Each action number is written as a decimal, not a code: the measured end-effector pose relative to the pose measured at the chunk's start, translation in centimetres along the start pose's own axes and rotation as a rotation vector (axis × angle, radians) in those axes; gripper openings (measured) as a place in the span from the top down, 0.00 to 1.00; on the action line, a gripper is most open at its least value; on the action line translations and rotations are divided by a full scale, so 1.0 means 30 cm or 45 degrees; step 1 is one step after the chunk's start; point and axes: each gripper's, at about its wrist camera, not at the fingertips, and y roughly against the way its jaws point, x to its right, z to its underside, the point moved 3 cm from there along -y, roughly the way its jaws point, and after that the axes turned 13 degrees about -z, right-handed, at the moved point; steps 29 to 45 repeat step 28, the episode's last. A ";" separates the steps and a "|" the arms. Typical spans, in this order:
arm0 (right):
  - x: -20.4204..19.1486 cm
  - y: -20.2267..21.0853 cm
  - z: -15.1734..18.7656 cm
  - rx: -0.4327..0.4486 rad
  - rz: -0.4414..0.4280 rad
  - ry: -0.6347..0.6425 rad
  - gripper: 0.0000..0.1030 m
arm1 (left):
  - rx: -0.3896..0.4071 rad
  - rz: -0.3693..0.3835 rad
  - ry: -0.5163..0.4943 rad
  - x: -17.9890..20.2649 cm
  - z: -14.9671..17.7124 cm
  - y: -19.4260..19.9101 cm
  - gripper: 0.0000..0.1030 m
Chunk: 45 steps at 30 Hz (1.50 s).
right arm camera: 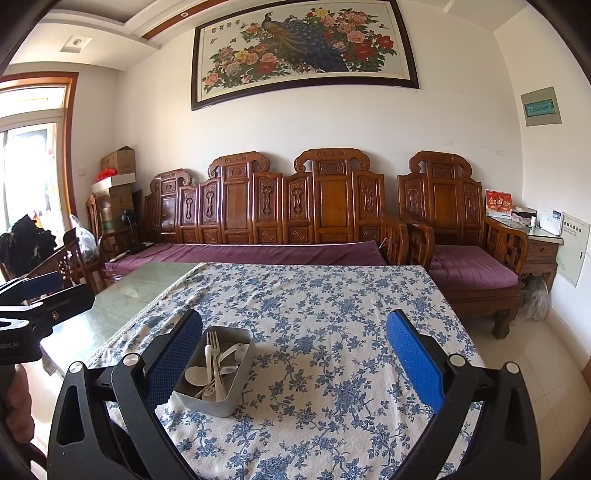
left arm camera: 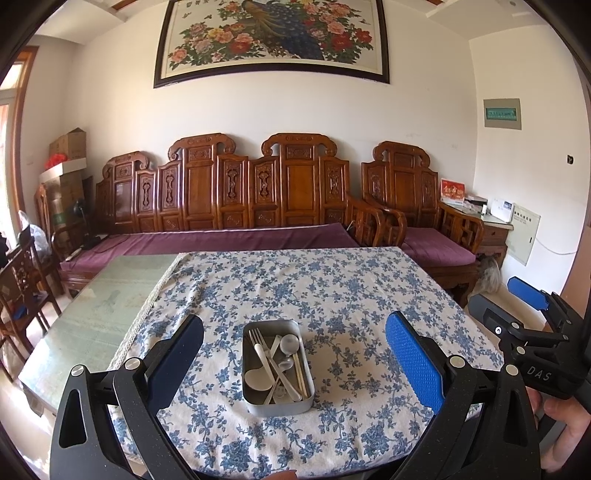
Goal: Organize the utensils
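The left gripper (left arm camera: 293, 354) hangs above the near edge of the table with its jaws spread wide and nothing between them; its blue pads (left arm camera: 413, 360) stand well apart on either side of the metal tin (left arm camera: 277, 404), touching neither wall; the right gripper (right arm camera: 293, 360) is held just as wide and just as empty, its left finger crossing in front of the tin's near corner in the right wrist view — whether it touches the tin I cannot tell; a hand (left arm camera: 565, 421) grips the right tool's handle at the right edge of the left wrist view; the tin rests on the floral tablecloth (left arm camera: 332, 280), near the front edge of the table, and holds the utensils all together in one heap — a white fork (left arm camera: 257, 343) with its tines pointing away, white spoons (left arm camera: 258, 378) with bowls up, and pale chopsticks (left arm camera: 301, 374) along the right wall; left of the cloth the green glass tabletop (left arm camera: 96, 314) lies bare; behind the table a carved wooden bench (left arm camera: 229, 192) with a purple cushion runs along the wall, a matching armchair (left arm camera: 424, 206) beside it to the right; cardboard boxes (left arm camera: 68, 146) are stacked in the left corner; above the bench hangs a framed peacock painting (left arm camera: 273, 33).
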 end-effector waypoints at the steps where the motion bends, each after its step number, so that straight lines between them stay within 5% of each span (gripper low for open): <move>1: 0.001 0.001 -0.001 0.001 0.001 0.000 0.03 | 0.000 -0.001 0.000 -0.001 0.000 0.000 0.08; 45: 0.000 -0.001 -0.001 0.000 0.000 0.001 0.03 | 0.009 -0.004 0.003 -0.004 0.000 0.005 0.08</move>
